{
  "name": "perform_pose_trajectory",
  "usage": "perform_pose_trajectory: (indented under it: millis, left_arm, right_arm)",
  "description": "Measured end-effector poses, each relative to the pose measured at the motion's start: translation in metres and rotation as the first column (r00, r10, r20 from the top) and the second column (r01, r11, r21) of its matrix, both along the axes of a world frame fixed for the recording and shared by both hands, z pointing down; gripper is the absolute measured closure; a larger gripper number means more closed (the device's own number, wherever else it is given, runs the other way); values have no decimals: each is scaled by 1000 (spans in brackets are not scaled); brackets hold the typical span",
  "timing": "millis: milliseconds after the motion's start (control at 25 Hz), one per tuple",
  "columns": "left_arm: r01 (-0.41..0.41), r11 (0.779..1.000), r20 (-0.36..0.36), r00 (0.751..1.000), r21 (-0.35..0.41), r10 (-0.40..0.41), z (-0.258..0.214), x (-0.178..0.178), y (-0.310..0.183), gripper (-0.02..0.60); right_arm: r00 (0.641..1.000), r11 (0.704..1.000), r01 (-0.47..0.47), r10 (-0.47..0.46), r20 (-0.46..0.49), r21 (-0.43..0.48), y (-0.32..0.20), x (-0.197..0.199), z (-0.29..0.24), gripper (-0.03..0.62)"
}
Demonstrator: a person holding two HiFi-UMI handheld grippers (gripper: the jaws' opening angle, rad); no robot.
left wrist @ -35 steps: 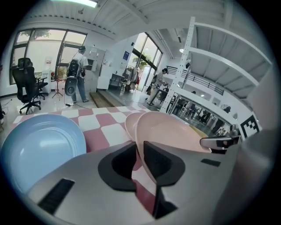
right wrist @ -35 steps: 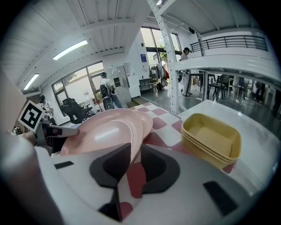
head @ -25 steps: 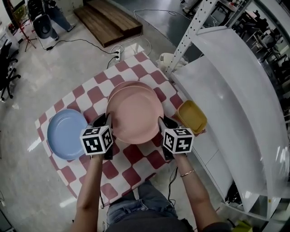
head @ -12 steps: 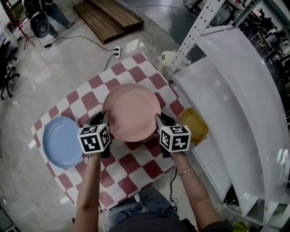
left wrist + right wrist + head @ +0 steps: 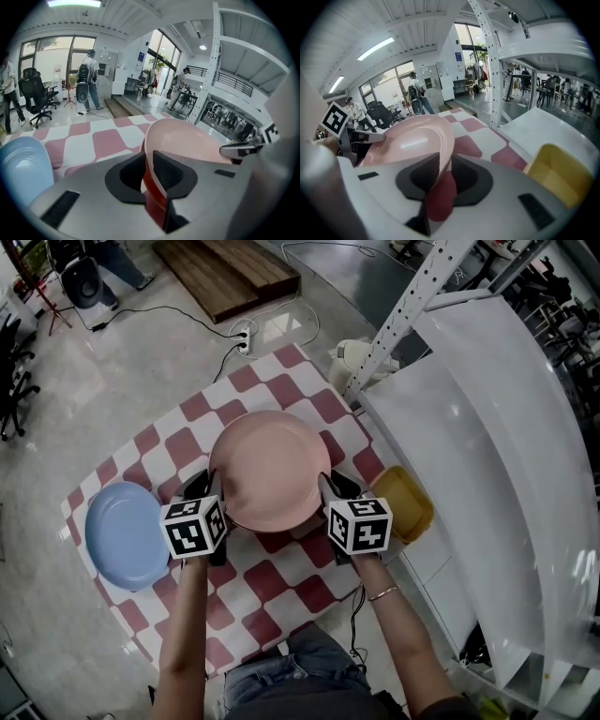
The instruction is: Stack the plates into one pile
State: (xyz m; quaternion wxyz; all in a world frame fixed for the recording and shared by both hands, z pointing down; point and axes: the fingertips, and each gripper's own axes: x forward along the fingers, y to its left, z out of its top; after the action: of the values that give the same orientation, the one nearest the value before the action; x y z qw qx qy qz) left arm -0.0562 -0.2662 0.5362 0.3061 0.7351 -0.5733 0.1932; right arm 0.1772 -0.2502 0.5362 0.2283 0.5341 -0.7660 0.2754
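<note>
A large pink plate (image 5: 269, 468) lies level over the red-and-white checked cloth (image 5: 272, 573), gripped at both sides. My left gripper (image 5: 212, 491) is shut on its left rim, my right gripper (image 5: 328, 488) on its right rim. In the left gripper view the pink plate (image 5: 187, 140) has its rim pinched between the jaws of my left gripper (image 5: 149, 171). The right gripper view shows the same pink plate (image 5: 410, 138) with its edge clamped in my right gripper (image 5: 443, 176). A blue plate (image 5: 125, 535) rests on the cloth to the left. No second pink plate shows under the held one.
A yellow dish (image 5: 403, 502) sits at the cloth's right edge, close to my right gripper. A white shelf unit (image 5: 487, 456) with a perforated metal post (image 5: 394, 324) stands along the right. A wooden pallet (image 5: 230, 273) and cables lie on the floor beyond.
Both grippers carried the pink plate away from me and lower. A second pink plate that peeked out behind it is now covered by it.
</note>
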Motion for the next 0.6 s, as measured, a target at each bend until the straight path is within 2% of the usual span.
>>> perform_pose_trajectory:
  millis: [360, 600]
  left_arm:
    - [-22, 1000, 54, 998, 10, 21, -1, 0, 2, 508]
    - [-28, 999, 63, 998, 18, 26, 0, 2, 2, 486]
  right_arm:
    - [999, 1000, 15, -15, -35, 7, 0, -3, 3, 513]
    - [999, 1000, 10, -10, -38, 18, -1, -3, 4, 513]
